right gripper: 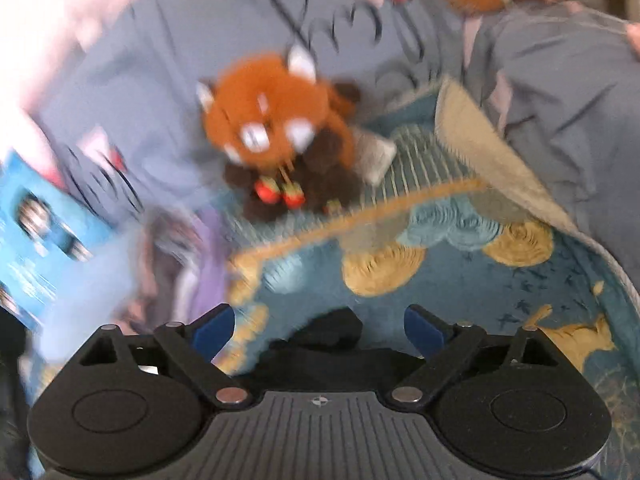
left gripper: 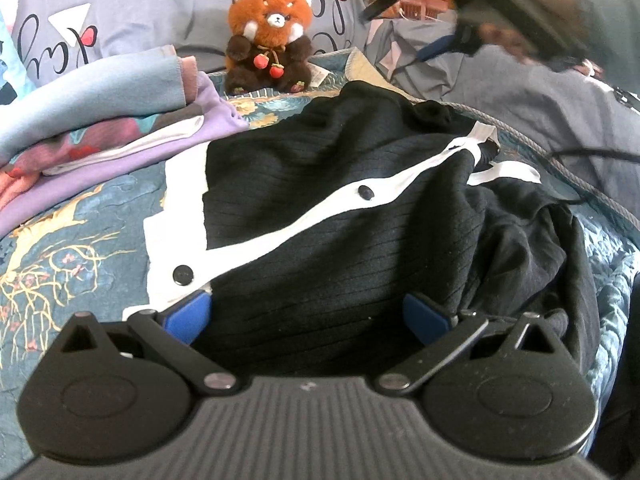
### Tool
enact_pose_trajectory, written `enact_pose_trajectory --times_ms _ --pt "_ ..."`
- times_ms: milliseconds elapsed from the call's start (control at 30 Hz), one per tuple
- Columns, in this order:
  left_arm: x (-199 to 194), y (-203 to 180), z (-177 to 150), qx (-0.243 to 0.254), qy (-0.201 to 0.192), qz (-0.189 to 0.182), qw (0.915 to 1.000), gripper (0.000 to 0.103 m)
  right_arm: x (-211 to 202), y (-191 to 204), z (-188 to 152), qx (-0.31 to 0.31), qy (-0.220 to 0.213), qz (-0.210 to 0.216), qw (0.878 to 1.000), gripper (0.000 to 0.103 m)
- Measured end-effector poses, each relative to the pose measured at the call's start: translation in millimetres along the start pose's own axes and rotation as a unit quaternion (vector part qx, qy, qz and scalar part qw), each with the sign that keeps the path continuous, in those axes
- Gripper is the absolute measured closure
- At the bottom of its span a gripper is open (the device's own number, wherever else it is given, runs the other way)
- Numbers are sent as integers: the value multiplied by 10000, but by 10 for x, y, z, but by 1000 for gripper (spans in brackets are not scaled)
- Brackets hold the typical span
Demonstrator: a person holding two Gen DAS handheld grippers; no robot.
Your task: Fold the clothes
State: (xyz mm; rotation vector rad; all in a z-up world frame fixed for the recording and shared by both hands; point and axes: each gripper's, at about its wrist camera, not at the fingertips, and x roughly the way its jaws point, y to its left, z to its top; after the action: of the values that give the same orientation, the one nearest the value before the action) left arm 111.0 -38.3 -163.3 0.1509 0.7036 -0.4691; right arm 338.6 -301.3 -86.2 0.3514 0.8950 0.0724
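1. Cardigan (left gripper: 340,216): black, white-trimmed, rumpled on the bed quilt (left gripper: 72,240).
2. Left hand-held gripper (left gripper: 308,316): spread, over the cardigan.
3. Right hand-held gripper (right gripper: 318,330): spread, nothing pinched.
4. Plush (left gripper: 268,40): upright beyond.

Red panda plush (left gripper: 269,38) seated on patterned quilt (left gripper: 60,248).

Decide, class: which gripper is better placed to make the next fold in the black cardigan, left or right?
Probably the left. The left gripper sits open right over the black cardigan, while the right gripper, also open, is raised above its far edge, facing the plush toy.
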Motion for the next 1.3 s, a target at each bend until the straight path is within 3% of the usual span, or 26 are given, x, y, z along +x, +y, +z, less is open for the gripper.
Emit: enact_pose_trajectory --times_ms 67,133,233,267,333,400,467,567,733,967,1033,1067,1100,1133,1167,1300 --pt "2 5 6 3 16 -6 10000 0 285 49 56 -126 496 -434 9977 12" --pt "6 8 11 6 31 -9 10000 0 528 73 47 -150 892 -766 9929 20" --pt "12 10 17 15 52 -6 10000 0 708 33 -50 196 1123 -303 9930 37" --pt "14 11 19 21 58 -6 10000 0 726 37 -71 271 1055 -204 9938 39" --pt "17 11 22 32 70 -6 10000 0 719 78 -85 228 809 -136 9964 53" --pt "16 8 26 38 82 -3 10000 0 713 88 -87 249 667 -46 9974 87" --pt "18 4 30 42 89 6 10000 0 724 67 -80 391 610 -110 9973 97" --pt "22 -3 30 58 89 19 9999 0 706 71 -61 337 430 -90 9985 99" --pt "18 -3 40 53 120 13 9999 0 421 173 83 650 -107 491 9966 100" --pt "9 -3 46 48 141 17 9999 0 -369 821 496 -101 -1191 1030 9875 99" --pt "8 -8 47 49 142 26 9999 0 -465 934 604 -306 -1354 841 9867 91" --pt "9 -11 47 53 144 27 9999 0 -485 971 628 -385 -1456 607 9867 73" --pt "9 -12 47 54 147 28 9999 0 -502 1002 642 -444 -1577 353 9859 41" --pt "9 -14 48 54 151 28 9999 0 -521 1003 633 -453 -1709 224 9840 28" --pt "9 -15 49 54 154 28 9999 0 -541 992 615 -443 -1845 143 9817 21" --pt "17 -9 65 54 183 28 9998 0 -556 884 466 -351 -1839 223 9821 24"
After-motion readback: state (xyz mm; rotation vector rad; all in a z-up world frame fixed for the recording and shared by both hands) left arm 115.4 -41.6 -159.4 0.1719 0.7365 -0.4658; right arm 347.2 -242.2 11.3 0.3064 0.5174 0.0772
